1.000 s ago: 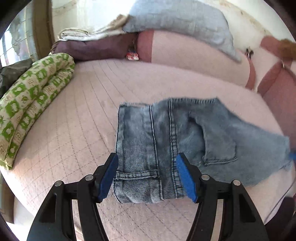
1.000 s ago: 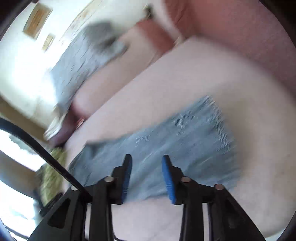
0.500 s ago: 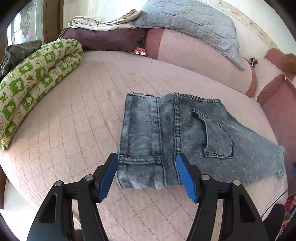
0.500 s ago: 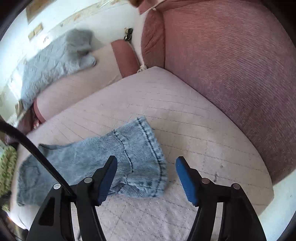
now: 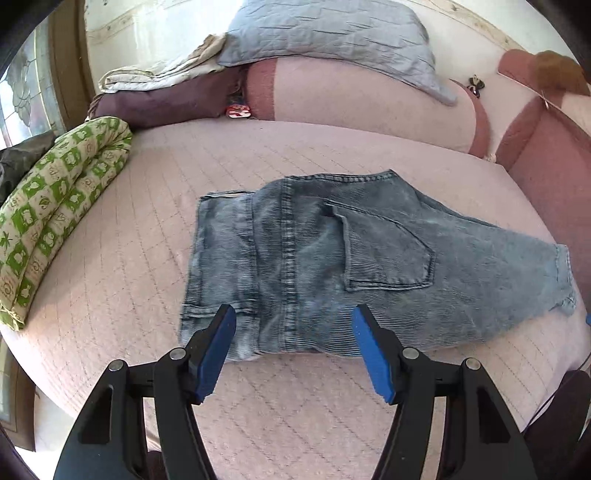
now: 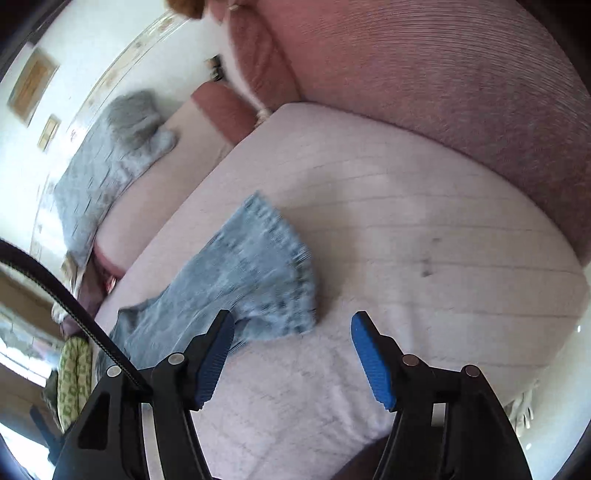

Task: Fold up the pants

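Light blue denim pants (image 5: 332, 258) lie folded on the pink quilted bed (image 5: 147, 258), back pocket up, waistband end to the left, leg hem to the right. My left gripper (image 5: 293, 349) is open and empty, just above the near edge of the pants by the waistband end. In the right wrist view, which is blurred, the hem end of the pants (image 6: 258, 273) lies on the bed. My right gripper (image 6: 291, 352) is open and empty, just right of and above that hem, touching nothing.
A green patterned rolled blanket (image 5: 55, 206) lies along the bed's left edge. A grey pillow (image 5: 332, 33), a dark purple cushion (image 5: 166, 103) and folded linens sit at the back. A maroon upholstered side (image 6: 461, 92) bounds the bed on the right.
The left gripper has shifted slightly right along the near edge of the pants. The right gripper, which opened wide earlier, has swung right and now sits off the hem over bare bed.
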Demonstrator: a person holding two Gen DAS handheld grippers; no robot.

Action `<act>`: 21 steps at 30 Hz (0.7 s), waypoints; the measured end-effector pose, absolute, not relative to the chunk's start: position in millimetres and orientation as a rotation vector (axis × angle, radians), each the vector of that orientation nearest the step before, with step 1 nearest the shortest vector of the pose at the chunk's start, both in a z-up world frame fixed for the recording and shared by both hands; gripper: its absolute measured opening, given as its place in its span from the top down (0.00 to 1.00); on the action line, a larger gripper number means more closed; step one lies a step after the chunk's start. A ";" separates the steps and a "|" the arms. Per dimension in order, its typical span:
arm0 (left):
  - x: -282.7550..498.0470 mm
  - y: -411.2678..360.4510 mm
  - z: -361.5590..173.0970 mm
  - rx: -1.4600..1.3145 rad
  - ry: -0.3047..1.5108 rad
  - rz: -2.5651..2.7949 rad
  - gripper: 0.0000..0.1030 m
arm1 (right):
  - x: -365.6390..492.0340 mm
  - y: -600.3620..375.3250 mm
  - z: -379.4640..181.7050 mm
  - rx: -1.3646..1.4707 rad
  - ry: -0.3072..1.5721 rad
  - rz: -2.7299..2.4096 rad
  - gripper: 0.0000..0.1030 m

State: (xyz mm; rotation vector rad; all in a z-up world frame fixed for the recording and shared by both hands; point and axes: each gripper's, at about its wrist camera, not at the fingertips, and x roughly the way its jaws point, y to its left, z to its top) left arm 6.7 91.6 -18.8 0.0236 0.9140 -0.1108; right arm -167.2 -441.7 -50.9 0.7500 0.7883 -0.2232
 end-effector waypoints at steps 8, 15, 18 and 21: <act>3.2 50.3 -23.7 0.133 0.907 -0.161 0.37 | -156.7 -409.3 -52.5 0.737 0.810 -0.158 0.31; 1.4 23.1 -27.5 0.207 0.899 -0.203 0.37 | -158.6 -411.4 -60.0 0.748 0.831 -0.184 0.31; 4.4 16.8 -26.0 0.210 0.899 -0.215 0.37 | -158.8 -413.9 -62.3 0.761 0.834 -0.193 0.31; 7.8 9.7 -22.3 0.210 0.895 -0.234 0.37 | -158.9 -416.4 -66.1 0.781 0.834 -0.198 0.31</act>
